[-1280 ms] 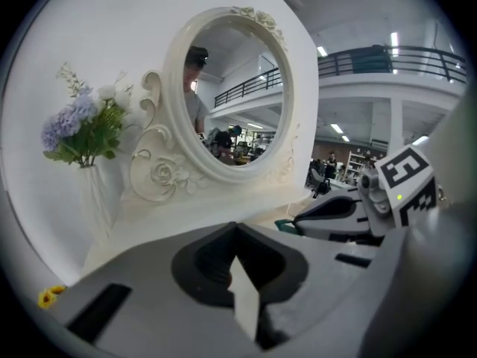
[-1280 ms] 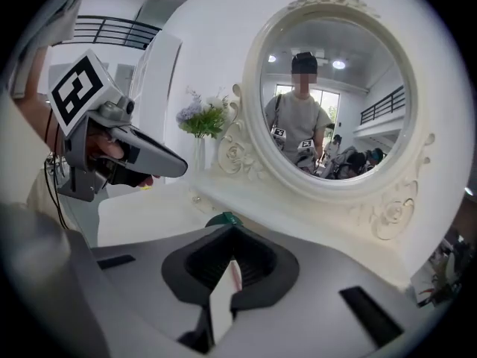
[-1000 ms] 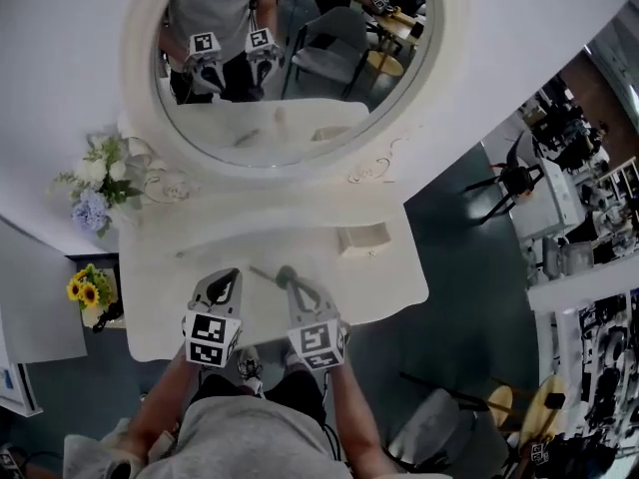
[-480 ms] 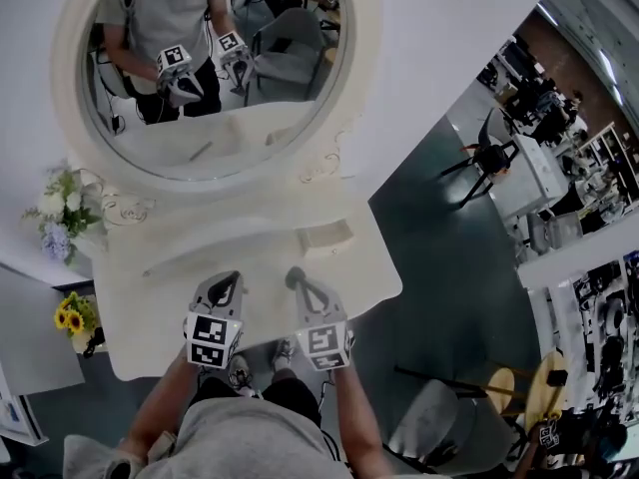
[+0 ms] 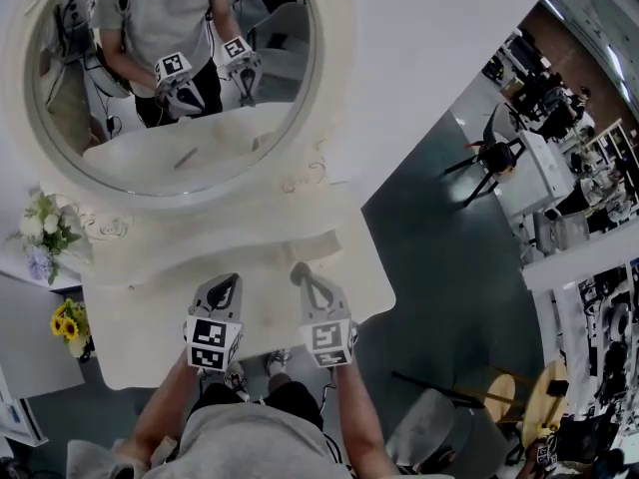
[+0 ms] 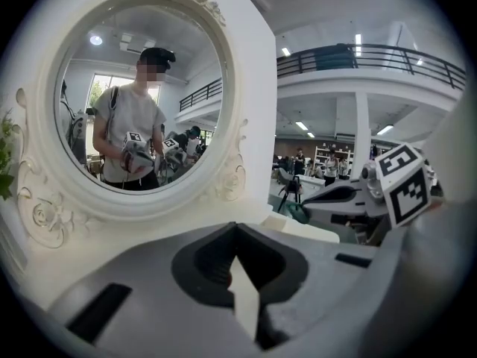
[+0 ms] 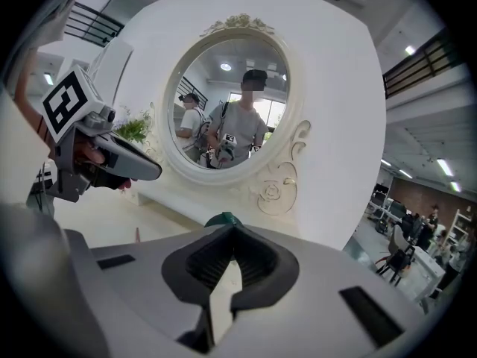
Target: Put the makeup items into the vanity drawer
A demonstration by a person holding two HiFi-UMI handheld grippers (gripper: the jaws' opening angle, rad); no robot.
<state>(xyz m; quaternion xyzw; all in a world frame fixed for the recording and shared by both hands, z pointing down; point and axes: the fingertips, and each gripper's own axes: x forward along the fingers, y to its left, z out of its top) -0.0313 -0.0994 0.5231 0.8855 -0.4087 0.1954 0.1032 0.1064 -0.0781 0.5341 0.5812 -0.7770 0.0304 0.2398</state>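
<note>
A small green thing (image 7: 221, 218) sits right at the tips of your right gripper (image 5: 299, 272), whose jaws are pressed together; I cannot tell whether they pinch it. Your left gripper (image 5: 226, 285) is closed too, with nothing between its jaws. No drawer shows pulled out, so a loose hold could drop the piece onto the vanity top (image 5: 140, 327).

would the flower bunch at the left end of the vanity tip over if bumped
Likely, yes: the flower bunch spreads wide and its base is hidden, so it may be top-heavy. Petals look soft, probably bending rather than sliding.
</note>
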